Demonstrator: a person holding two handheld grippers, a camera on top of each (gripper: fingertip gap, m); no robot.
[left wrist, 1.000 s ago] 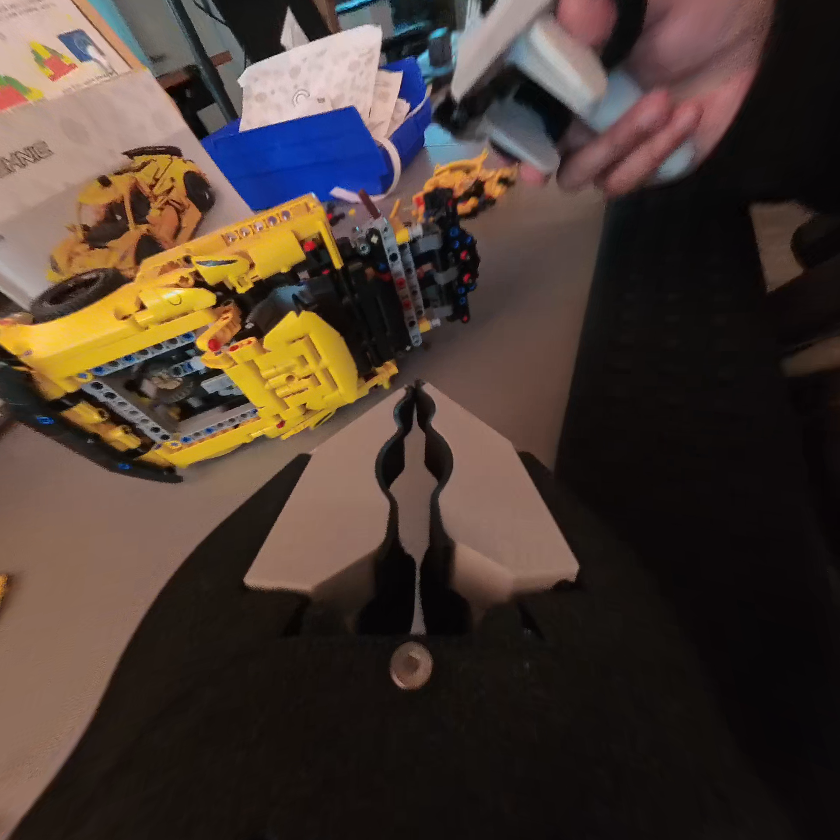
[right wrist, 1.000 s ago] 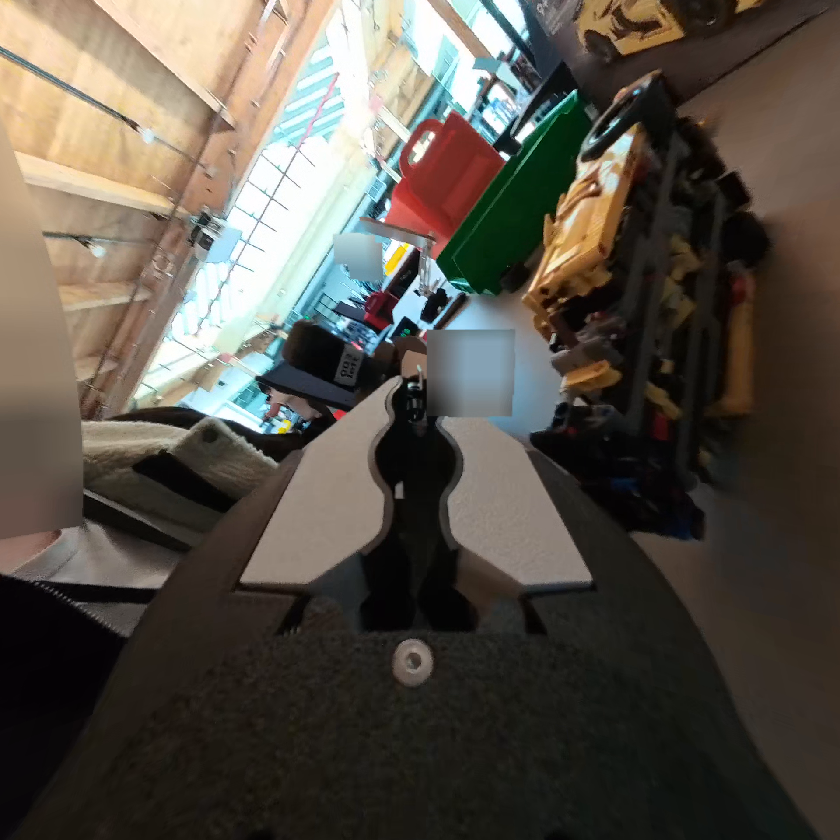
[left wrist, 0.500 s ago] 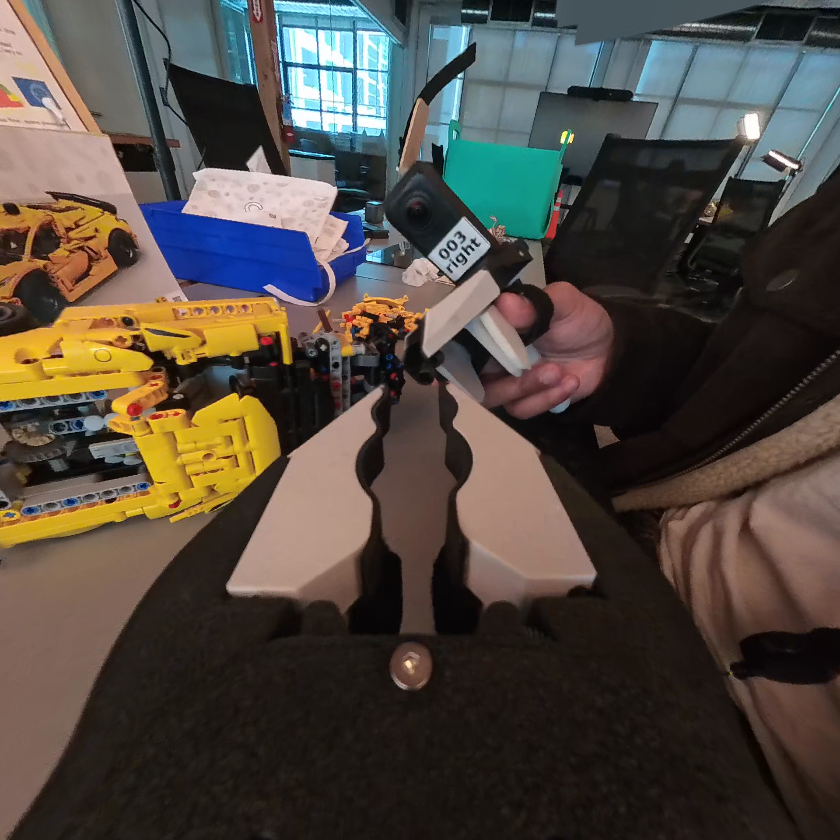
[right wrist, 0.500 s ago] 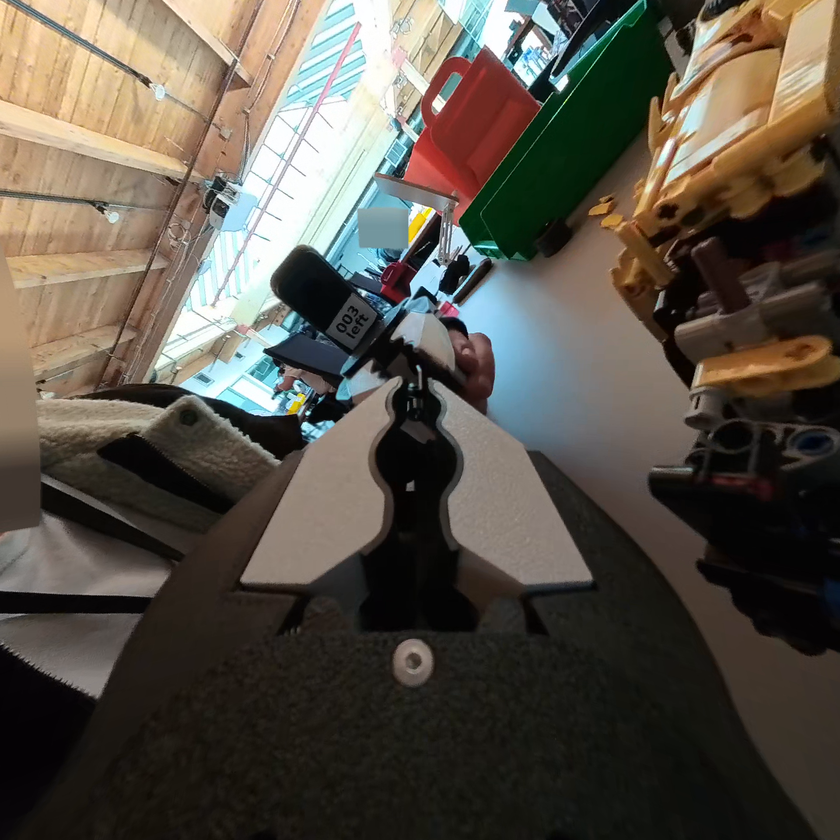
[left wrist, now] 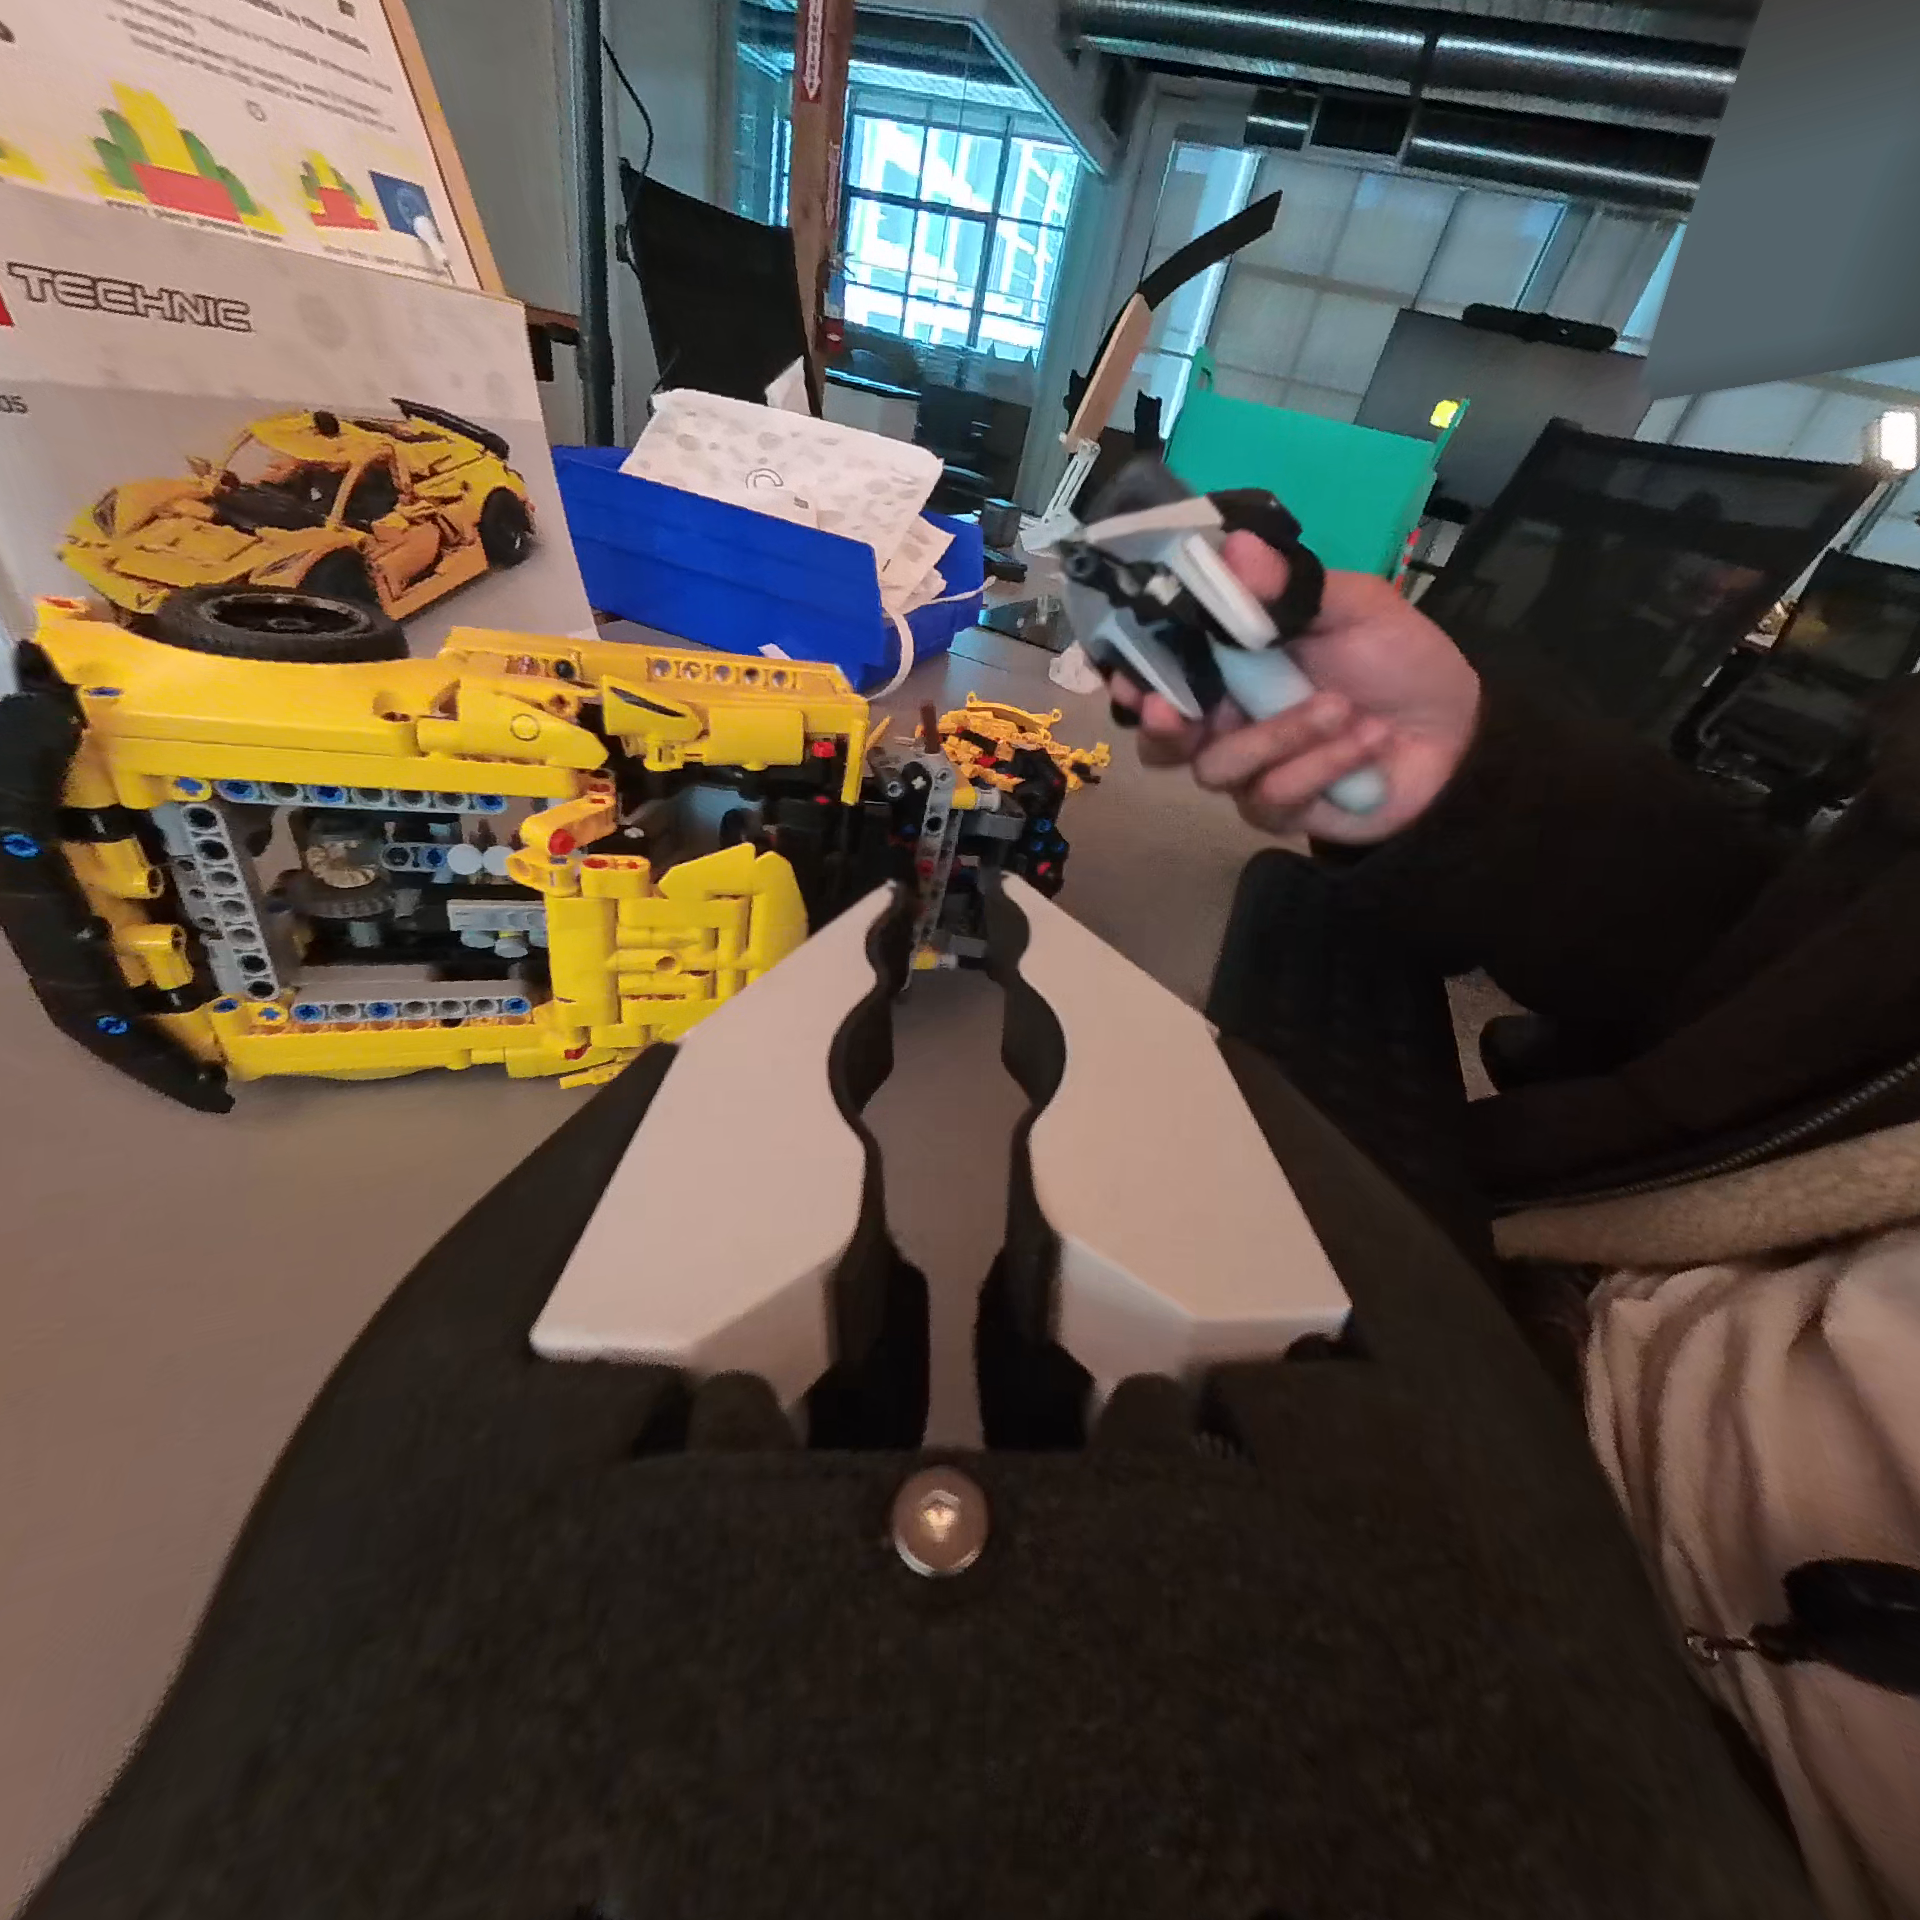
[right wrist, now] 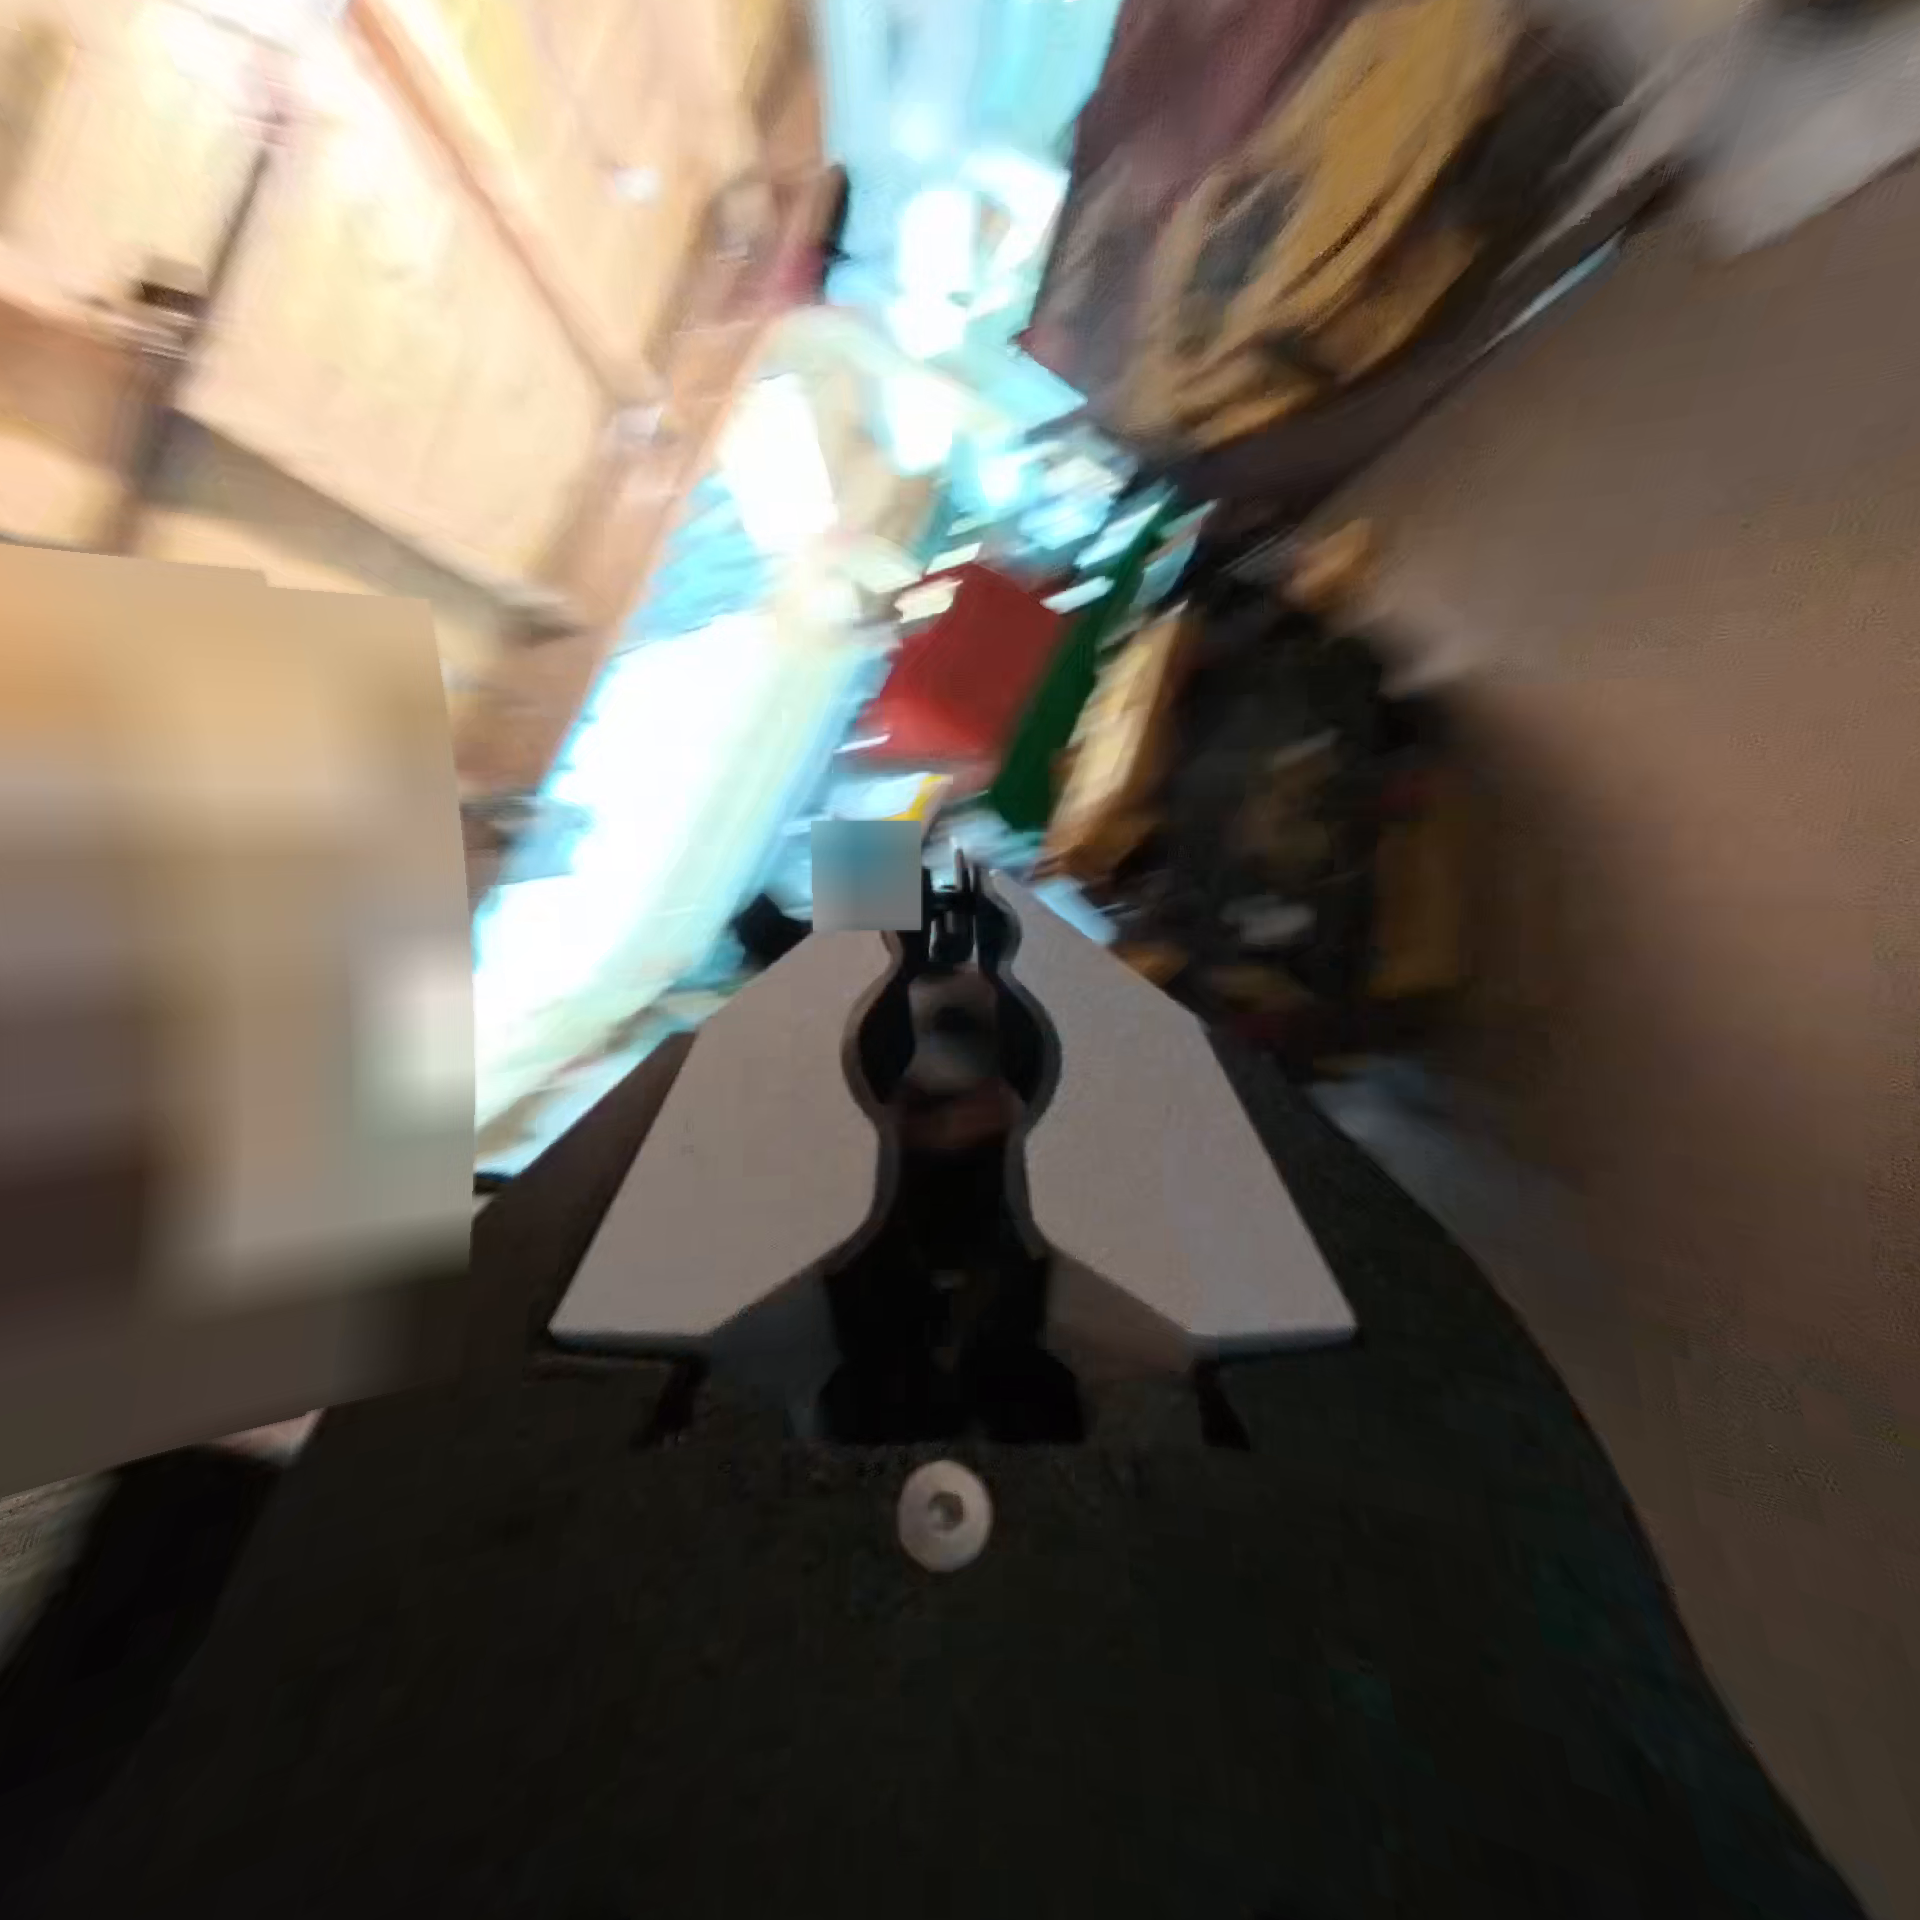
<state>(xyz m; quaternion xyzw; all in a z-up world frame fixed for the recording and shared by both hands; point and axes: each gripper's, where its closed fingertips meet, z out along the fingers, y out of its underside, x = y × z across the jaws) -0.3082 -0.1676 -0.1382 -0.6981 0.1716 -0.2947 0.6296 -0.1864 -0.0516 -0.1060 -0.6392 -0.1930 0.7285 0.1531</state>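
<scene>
The grey counter (left wrist: 260,1299) holds a big yellow toy car (left wrist: 436,831) made of bricks. The car lies on its side, toward the far left of the counter, with its underside facing us. Behind it, at the far edge, a box with a car picture (left wrist: 291,416) stands up. Next to the box is a blue bin (left wrist: 727,582) with white paper bags in it.

The left claw (left wrist: 940,914) is spread apart and holds nothing. Its tips hang just in front of the dark end of the car, and I cannot tell if they touch it. A hand (left wrist: 1320,707) holds the right claw (left wrist: 1101,582) up in the air, above the counter and off to the right of the car. A small yellow and black brick piece (left wrist: 1008,743) sits on the counter just behind the car's dark end.

The right wrist view is very smeared. There the right claw (right wrist: 966,914) shows something small and dark near its tips, but I cannot tell what it is. I also cannot tell if that claw is pinching or loose. The far side of the car is hidden, and the left edge of the left wrist view cuts off its front.
</scene>
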